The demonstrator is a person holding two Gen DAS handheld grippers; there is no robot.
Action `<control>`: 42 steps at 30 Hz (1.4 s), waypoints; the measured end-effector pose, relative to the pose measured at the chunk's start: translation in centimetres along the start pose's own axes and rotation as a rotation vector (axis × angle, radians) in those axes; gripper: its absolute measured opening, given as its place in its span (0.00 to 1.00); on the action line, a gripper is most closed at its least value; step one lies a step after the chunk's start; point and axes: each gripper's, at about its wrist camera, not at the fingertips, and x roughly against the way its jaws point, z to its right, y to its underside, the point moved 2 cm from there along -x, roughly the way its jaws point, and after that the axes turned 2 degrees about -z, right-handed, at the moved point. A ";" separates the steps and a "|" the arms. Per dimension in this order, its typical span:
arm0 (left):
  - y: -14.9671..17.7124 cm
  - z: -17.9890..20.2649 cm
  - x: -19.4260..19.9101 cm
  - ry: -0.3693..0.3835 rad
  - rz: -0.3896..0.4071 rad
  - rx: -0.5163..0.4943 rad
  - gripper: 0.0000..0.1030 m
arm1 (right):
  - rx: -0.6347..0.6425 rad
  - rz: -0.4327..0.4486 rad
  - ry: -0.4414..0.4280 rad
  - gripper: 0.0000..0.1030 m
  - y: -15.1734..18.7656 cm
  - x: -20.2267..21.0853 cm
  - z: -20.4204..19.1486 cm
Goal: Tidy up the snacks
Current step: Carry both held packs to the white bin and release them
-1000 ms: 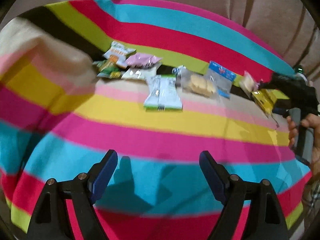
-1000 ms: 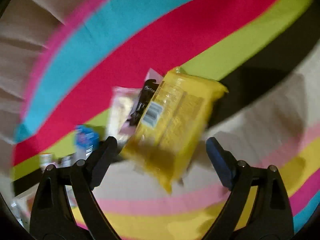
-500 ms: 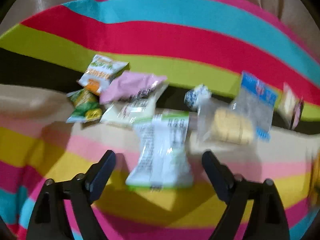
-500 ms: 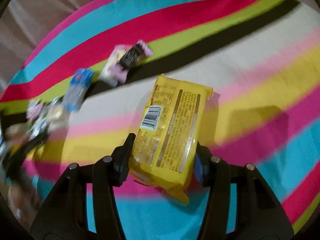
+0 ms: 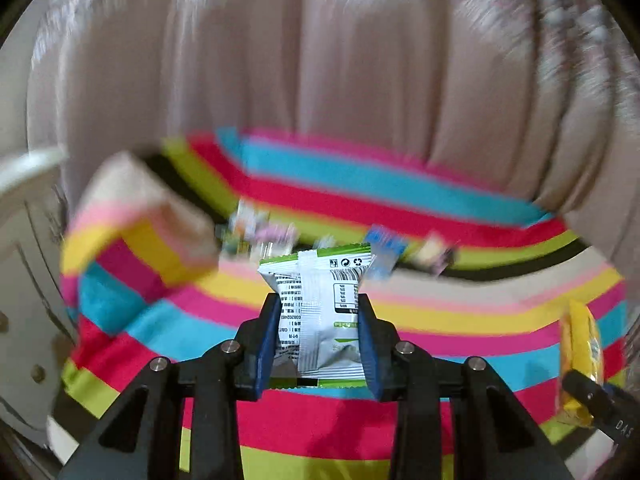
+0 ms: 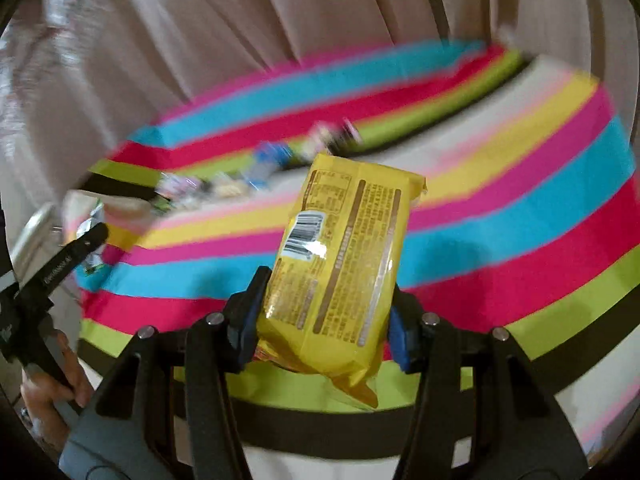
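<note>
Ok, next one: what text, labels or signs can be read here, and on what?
"DAS": white letters on a finger of the right hand-held gripper, seen from the left wrist view and cut off by the picture's edge.
White and green packet: barcode and three round symbols; print too small to read.
Yellow packet: barcode; print too small to read.

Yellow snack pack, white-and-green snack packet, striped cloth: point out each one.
yellow snack pack (image 6: 340, 264): right wrist view, middle of its printed back.
white-and-green snack packet (image 5: 320, 300): left wrist view, on its centre seam.
striped cloth (image 5: 460, 320): left wrist view, bare yellow stripe right of the packet.
</note>
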 end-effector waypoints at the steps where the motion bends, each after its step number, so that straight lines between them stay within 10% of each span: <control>1: -0.6 0.2 1.5 0.014 0.036 -0.003 0.36 | 0.028 0.064 -0.005 0.54 -0.3 2.6 -1.0; 9: -5.6 3.8 18.9 0.196 0.390 -0.053 0.37 | 0.238 0.483 0.051 0.54 -1.1 21.3 -8.4; 17: -6.6 4.8 26.5 0.258 0.509 -0.094 0.38 | 0.305 0.631 0.120 0.54 -0.9 29.2 -10.8; 33: -3.3 9.5 31.4 0.336 0.552 -0.215 0.38 | 0.380 0.669 0.286 0.54 2.5 34.9 -5.9; 42: 1.1 16.2 29.1 0.496 0.332 -0.412 0.38 | 0.397 0.537 0.411 0.54 5.5 34.1 -0.8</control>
